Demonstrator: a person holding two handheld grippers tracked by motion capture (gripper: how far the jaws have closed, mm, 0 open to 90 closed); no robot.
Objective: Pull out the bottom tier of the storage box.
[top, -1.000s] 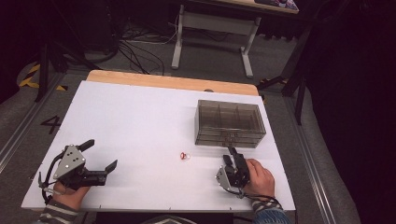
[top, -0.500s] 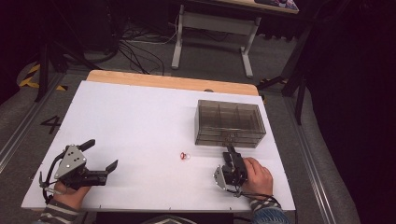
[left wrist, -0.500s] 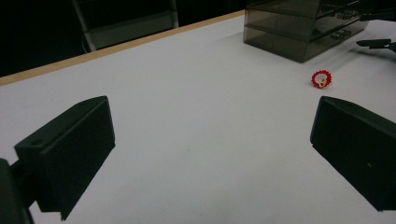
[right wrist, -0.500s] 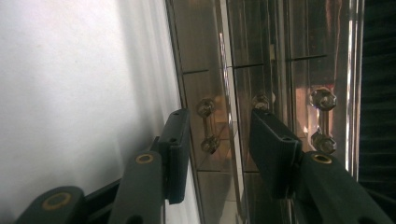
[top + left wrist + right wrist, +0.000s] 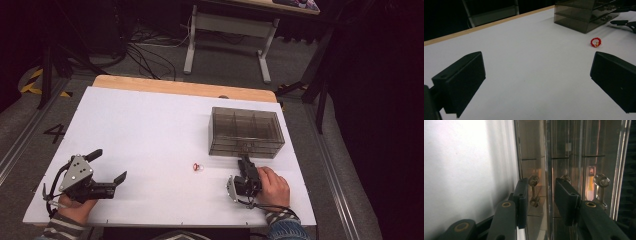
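A smoky clear drawer box [image 5: 246,131] stands at the right of the white table [image 5: 150,125]. My right gripper [image 5: 243,160] lies on its side against the box front [image 5: 574,150]. Its jaws have just been closing, with a small drawer knob [image 5: 533,180] between them [image 5: 542,182]; a gap still shows beside the knob. A small red ring [image 5: 197,166] lies on the table left of that gripper and shows ahead in the left gripper view [image 5: 595,42]. My left gripper [image 5: 108,165] rests near the front left, jaws wide open and empty [image 5: 536,80].
A second knob [image 5: 601,180] sits on the neighbouring drawer. The box [image 5: 584,15] and the other gripper [image 5: 624,23] show far off in the left gripper view. A wooden strip [image 5: 185,87] edges the table's far side, with a desk frame [image 5: 227,30] and cables behind.
The right gripper has edged slightly closer to the box front. The left hand and the red ring have stayed where they were.
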